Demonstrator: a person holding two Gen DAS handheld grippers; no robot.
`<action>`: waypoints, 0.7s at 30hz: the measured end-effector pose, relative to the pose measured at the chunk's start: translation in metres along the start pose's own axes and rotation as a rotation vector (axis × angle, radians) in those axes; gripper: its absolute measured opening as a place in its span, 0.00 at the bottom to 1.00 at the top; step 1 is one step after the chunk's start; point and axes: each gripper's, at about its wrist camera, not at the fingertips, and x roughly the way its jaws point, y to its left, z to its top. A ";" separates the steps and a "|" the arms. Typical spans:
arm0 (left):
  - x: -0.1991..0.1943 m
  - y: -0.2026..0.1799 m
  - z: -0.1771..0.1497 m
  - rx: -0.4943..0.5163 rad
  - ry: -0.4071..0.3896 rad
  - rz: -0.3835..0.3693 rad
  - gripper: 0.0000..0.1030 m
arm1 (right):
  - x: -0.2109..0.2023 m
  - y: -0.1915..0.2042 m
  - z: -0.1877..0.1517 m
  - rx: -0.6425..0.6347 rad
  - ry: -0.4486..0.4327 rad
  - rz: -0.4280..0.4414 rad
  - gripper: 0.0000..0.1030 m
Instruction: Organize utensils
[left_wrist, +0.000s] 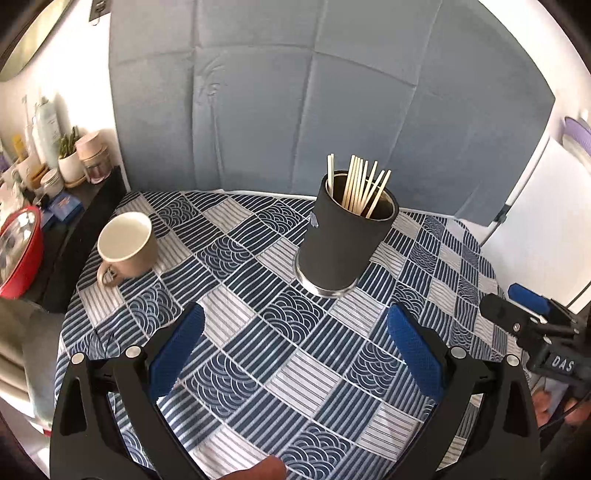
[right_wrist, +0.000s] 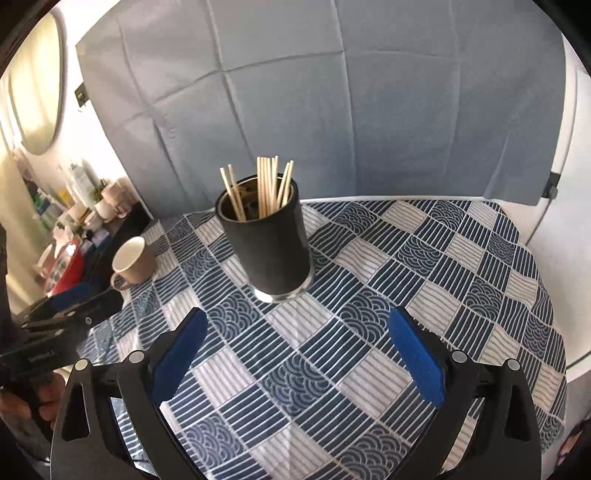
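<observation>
A black cylindrical holder (left_wrist: 341, 243) (right_wrist: 271, 247) stands upright on the table with several pale wooden chopsticks (left_wrist: 364, 188) (right_wrist: 267, 188) sticking out of its top. My left gripper (left_wrist: 295, 317) is open, hovering above the cloth short of the holder, nothing between its blue pads. My right gripper (right_wrist: 297, 321) is also open and empty, just short of the holder's base. Each gripper shows at the edge of the other's view: the right gripper (left_wrist: 532, 314) at the right edge, the left gripper (right_wrist: 74, 306) at the left edge.
A beige mug (left_wrist: 127, 245) (right_wrist: 133, 260) sits empty at the table's left side. The table wears a blue and white patterned cloth (left_wrist: 295, 369) (right_wrist: 424, 266). A dark shelf (left_wrist: 85, 206) crowded with jars, bottles and a red bowl (left_wrist: 20, 251) stands left. A grey-blue sheet (left_wrist: 295, 92) hangs behind.
</observation>
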 end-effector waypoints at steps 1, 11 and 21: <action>-0.003 -0.001 -0.002 0.006 0.003 0.000 0.94 | -0.004 0.003 -0.002 -0.013 -0.005 -0.006 0.92; -0.025 -0.016 -0.020 0.050 -0.011 0.045 0.94 | -0.020 0.017 -0.023 -0.027 0.013 0.005 0.92; -0.033 -0.008 -0.026 0.006 -0.001 0.049 0.94 | -0.028 0.022 -0.028 -0.050 0.000 0.002 0.92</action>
